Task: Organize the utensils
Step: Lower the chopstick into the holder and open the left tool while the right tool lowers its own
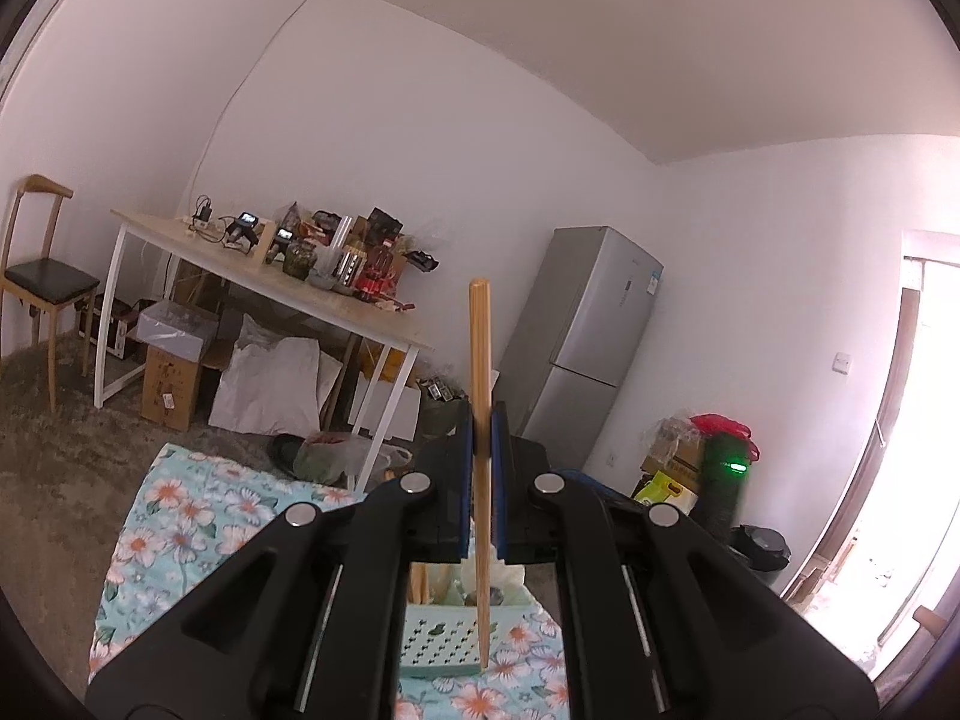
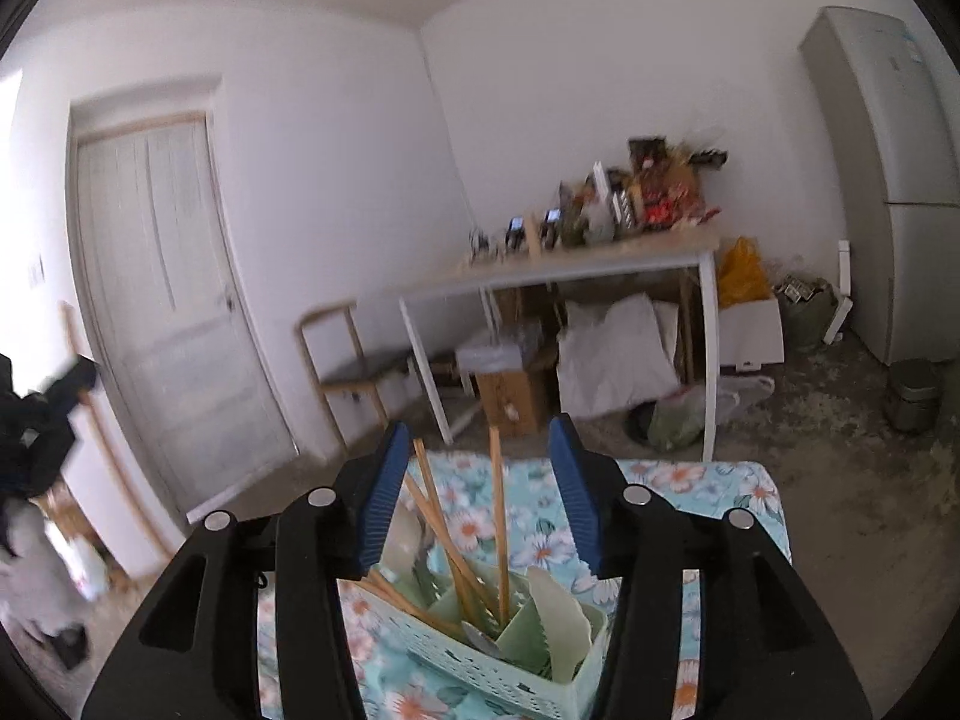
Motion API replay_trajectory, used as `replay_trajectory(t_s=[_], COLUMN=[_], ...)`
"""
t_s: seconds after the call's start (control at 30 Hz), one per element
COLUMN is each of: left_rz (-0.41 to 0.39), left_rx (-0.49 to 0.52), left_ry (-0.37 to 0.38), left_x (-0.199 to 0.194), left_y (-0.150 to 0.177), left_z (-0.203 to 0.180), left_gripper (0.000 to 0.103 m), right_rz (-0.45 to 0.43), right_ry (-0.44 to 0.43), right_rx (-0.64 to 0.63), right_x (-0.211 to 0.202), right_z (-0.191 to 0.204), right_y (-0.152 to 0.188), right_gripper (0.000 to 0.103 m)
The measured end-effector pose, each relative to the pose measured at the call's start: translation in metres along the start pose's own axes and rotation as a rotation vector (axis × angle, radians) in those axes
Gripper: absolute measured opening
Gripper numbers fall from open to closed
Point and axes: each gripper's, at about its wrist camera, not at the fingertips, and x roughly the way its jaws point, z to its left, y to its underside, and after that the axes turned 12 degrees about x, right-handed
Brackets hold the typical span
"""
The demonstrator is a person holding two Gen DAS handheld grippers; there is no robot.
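One pale wooden chopstick (image 1: 480, 420) is standing upright, pinched by the left gripper (image 1: 480, 438) above the mint perforated basket (image 1: 444, 648) on the floral cloth (image 1: 180, 516). Right gripper (image 2: 480, 480) is hovering wide apart over chopsticks (image 2: 498, 528) leaning inside that basket.

- Daylight floods in from the doorway (image 1: 870, 480) right of the fridge (image 1: 585, 342), blown out to white glare.
- White walls are evenly bright with a pinkish cast near that glare.
- Fisheye bends wall edges; black vignette rings both views.
- Right wrist view is motion-blurred, worst around the white door (image 2: 174, 300); left view is sharp.
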Motion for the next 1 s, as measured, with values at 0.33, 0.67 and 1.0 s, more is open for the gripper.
replay_trajectory(t_s=[0.33, 0.67, 1.0], left_rz=[0.009, 0.059, 0.145], left_rx=[0.053, 0.091, 0.041], left_ry=[-0.067, -0.168, -0.156], left_x=[0.053, 0.116, 0.141], left_y=[-0.003, 0.017, 0.05], left_z=[-0.018, -0.023, -0.019], left_gripper=[0.005, 0.005, 0.023], right_rz=[-0.12, -0.108, -0.082], right_ry=[-0.035, -0.04, -0.014], right_rx=[0.078, 0.148, 0.161], right_x=[-0.083, -0.106, -0.108], right_z=[-0.007, -0.034, -0.047], right_y=[0.032, 0.057, 0.07], right_gripper=[0.051, 0.051, 0.051])
